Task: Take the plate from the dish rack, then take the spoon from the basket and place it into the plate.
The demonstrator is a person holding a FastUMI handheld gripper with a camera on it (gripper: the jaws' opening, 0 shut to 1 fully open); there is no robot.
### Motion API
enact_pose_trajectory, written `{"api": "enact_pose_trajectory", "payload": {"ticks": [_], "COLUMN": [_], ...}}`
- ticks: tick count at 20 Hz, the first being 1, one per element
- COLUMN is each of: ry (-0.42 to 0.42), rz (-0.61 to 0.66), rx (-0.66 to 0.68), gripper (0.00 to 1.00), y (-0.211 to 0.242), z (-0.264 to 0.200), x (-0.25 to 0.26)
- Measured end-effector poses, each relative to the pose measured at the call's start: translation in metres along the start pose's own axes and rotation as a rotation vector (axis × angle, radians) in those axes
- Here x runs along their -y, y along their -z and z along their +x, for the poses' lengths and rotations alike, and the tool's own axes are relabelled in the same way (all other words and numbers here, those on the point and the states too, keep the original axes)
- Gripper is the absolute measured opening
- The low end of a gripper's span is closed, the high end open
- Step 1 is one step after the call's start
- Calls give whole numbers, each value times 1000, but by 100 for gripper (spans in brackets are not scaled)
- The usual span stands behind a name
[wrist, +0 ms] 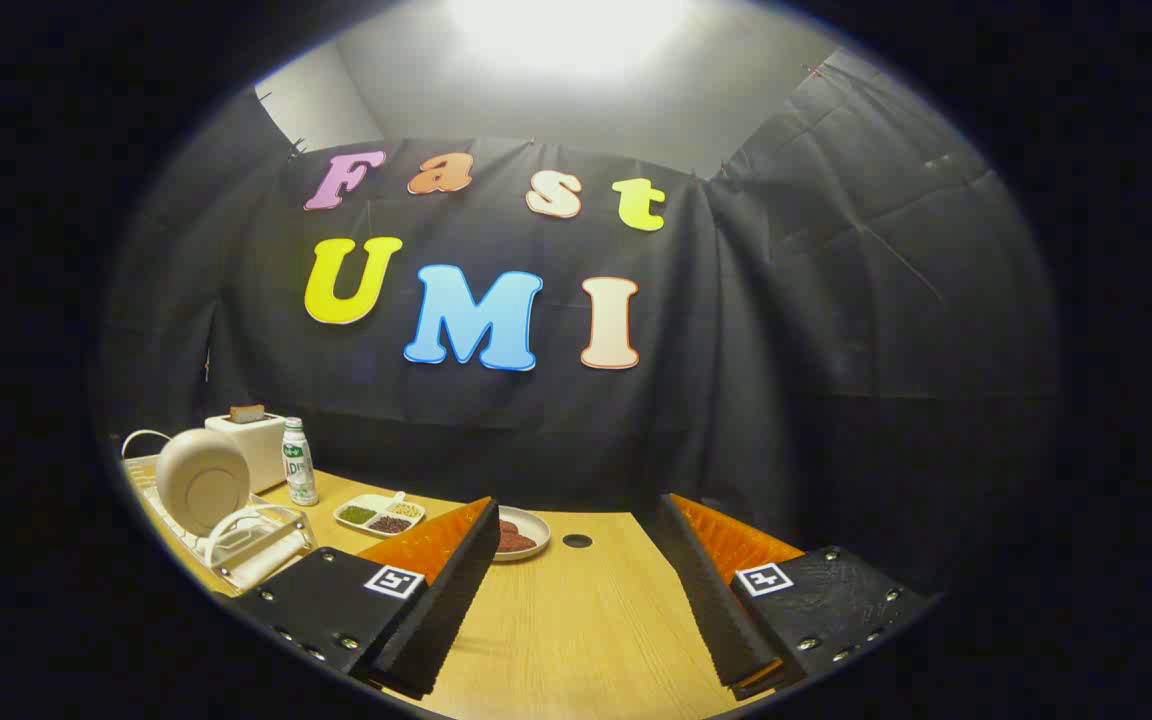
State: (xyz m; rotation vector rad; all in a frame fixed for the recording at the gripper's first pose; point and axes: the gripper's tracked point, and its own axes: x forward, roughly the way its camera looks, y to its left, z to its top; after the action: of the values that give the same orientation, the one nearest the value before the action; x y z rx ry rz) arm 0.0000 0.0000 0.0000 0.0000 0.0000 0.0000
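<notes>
Gripper view: the gripper (576, 600) hangs spread and empty over the bench (576, 640), plate (201, 480) upright in the dish rack (236, 550) off left, likely the first target

One gripper (576, 600) with two fingers, set wide apart with nothing between them. One wooden table (576, 620) with one dark round hole (577, 541) in its top. One dish rack (226, 530) at the table's left edge, holding one plate (204, 480) upright on its rim. One white toaster (248, 445) at the far left corner — one slice of bread (247, 412) stands in its slot. One bottle (299, 462) just beside the toaster. One divided tray (379, 515) near the table's far edge — three compartments show, with one white spoon (397, 498) resting in it. One small dish (526, 533) of reddish-brown food, partly behind the left finger.
</notes>
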Motion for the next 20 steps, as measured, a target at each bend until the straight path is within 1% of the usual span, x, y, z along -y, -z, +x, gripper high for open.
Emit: {"api": "enact_pose_trajectory", "payload": {"ticks": [4,10,16,20], "ry": [-6,-70,-140,-188], "rz": [43,67,119,163], "rx": [-14,-14,-55,-151], "gripper": [98,98,98,98], "y": [-41,-79,-82,-59], "z": [-26,-41,-37,-27], "x": [-45,-125,-205,-260]}}
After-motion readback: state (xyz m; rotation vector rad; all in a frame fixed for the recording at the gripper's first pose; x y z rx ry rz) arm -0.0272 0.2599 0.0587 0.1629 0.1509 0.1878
